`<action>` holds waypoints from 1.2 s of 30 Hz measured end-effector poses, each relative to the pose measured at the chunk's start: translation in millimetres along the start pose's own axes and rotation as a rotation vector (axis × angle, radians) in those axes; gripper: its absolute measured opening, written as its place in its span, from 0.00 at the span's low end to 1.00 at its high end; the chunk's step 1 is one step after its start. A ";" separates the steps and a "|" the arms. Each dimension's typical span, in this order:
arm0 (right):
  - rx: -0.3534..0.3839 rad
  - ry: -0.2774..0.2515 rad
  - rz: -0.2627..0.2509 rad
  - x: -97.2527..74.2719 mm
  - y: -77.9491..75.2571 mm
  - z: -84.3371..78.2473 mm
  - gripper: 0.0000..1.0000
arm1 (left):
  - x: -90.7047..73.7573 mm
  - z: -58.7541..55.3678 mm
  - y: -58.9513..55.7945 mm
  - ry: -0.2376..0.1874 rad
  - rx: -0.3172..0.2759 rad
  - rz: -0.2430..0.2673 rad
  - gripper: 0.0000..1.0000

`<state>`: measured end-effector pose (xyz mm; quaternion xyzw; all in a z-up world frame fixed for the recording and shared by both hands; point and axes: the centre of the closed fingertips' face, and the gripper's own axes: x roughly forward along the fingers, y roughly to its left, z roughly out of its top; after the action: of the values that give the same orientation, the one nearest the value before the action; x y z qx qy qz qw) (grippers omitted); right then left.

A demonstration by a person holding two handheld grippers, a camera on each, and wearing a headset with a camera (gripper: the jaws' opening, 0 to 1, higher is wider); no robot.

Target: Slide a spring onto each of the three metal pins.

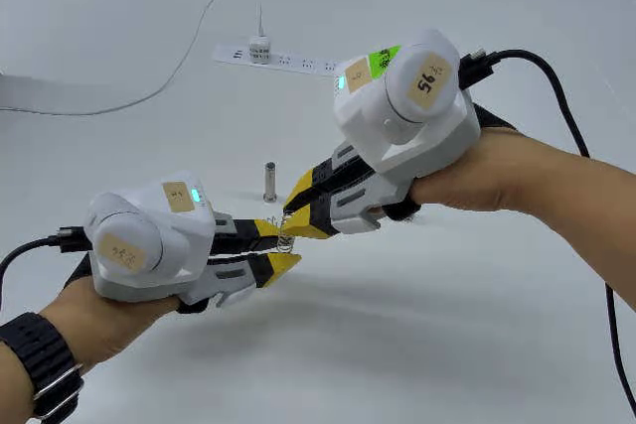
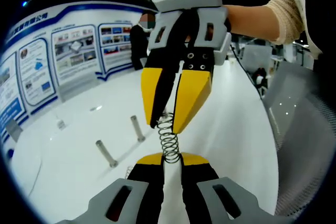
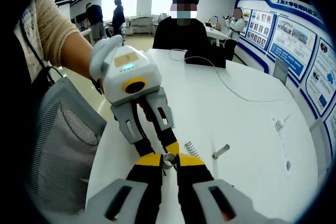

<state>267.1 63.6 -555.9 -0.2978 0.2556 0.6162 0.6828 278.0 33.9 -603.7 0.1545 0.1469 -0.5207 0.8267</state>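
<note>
A small steel spring (image 1: 285,237) hangs in the air between my two grippers, above the white table (image 1: 447,325). In the left gripper view the spring (image 2: 169,140) runs from my left gripper (image 2: 167,162), shut on its near end, up to my right gripper (image 2: 165,124), shut on its far end. My right gripper (image 3: 168,162) shows a round metal end between its tips. A metal pin (image 1: 269,182) stands upright just behind the grippers. Two pins (image 2: 137,128) (image 2: 106,153) stand on the table to the left. A loose spring (image 3: 191,149) lies beside a pin (image 3: 220,151).
A white power strip (image 1: 273,57) with a plug and a thin cable (image 1: 189,37) lies at the far side of the table. A person (image 3: 184,30) sits at the table's far end. A mesh chair (image 3: 58,145) stands beside the table edge.
</note>
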 end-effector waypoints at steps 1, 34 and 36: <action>0.002 -0.005 0.001 0.3 0.4 1.4 0.11 | 0.2 0.6 0.1 -0.001 -0.002 0.000 0.11; 0.012 -0.012 -0.052 -12.0 -14.8 -2.0 0.11 | -13.8 -9.9 15.0 -0.007 -0.100 0.073 0.40; 0.014 -0.011 -0.056 -13.0 -16.7 -4.2 0.11 | -16.6 -11.1 17.8 -0.007 -0.108 0.085 0.43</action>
<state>282.3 50.5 -548.0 -0.2967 0.2479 0.5964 0.7034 286.4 59.3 -605.3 0.1141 0.1652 -0.4771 0.8556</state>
